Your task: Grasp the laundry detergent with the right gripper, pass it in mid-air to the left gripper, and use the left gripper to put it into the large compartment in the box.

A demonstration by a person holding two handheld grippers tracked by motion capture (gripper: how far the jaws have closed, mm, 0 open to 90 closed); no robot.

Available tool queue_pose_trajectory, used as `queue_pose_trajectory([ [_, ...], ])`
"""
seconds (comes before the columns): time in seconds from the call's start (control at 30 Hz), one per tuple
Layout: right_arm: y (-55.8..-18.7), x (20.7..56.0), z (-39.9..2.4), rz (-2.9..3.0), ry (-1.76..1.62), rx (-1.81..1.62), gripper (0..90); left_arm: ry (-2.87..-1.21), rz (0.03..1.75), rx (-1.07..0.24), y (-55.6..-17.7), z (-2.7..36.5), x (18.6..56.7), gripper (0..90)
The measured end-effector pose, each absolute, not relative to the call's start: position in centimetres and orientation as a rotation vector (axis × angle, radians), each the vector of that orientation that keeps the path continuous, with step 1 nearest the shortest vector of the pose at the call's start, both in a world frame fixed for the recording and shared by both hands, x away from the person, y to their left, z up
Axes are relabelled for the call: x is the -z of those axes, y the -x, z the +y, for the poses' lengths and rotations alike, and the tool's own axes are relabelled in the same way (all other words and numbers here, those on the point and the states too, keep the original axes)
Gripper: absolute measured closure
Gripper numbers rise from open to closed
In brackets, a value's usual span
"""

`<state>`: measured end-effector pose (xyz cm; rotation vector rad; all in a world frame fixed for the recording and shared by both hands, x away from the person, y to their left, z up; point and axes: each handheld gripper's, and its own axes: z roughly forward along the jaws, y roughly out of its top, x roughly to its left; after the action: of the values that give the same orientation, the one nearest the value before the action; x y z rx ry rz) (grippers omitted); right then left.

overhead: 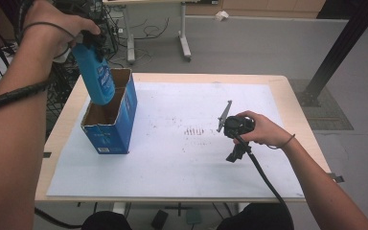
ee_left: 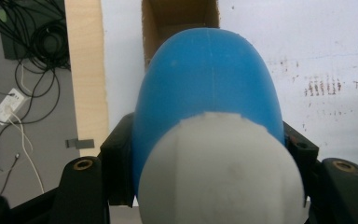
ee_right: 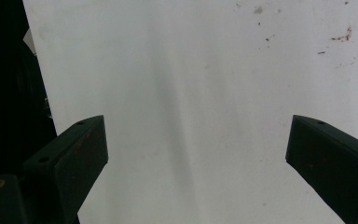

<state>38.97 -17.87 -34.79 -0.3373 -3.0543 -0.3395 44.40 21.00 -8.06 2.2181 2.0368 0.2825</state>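
A blue bottle point(overhead: 96, 76) with a white cap hangs upright over the table's left side. My left gripper point(overhead: 87, 43) is shut on its upper part. The bottle's base dips into the open top of a blue cardboard box point(overhead: 110, 134). In the left gripper view the bottle point(ee_left: 205, 84) and its cap sit between the jaws of the left gripper point(ee_left: 209, 140), with the box opening point(ee_left: 177, 18) beyond. My right gripper point(overhead: 235, 154) rests over the white sheet at centre right. It stands open point(ee_right: 196, 126) with nothing between its jaws.
A white sheet point(overhead: 182, 158) covers most of the wooden table point(overhead: 297, 110), with small reddish marks point(overhead: 194, 130) near its middle. Cables and desk legs point(overhead: 184, 43) stand on the floor beyond the far edge. A black post point(overhead: 335, 52) rises at the far right.
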Motion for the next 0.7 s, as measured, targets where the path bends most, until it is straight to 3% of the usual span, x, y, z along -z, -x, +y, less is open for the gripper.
queue_pose_trajectory([
  [0.7,-39.1,35.2,-17.6,-3.044,0.340,0.358,5.4,-2.234,2.050,-0.254,-45.3,22.0,14.5,37.8],
])
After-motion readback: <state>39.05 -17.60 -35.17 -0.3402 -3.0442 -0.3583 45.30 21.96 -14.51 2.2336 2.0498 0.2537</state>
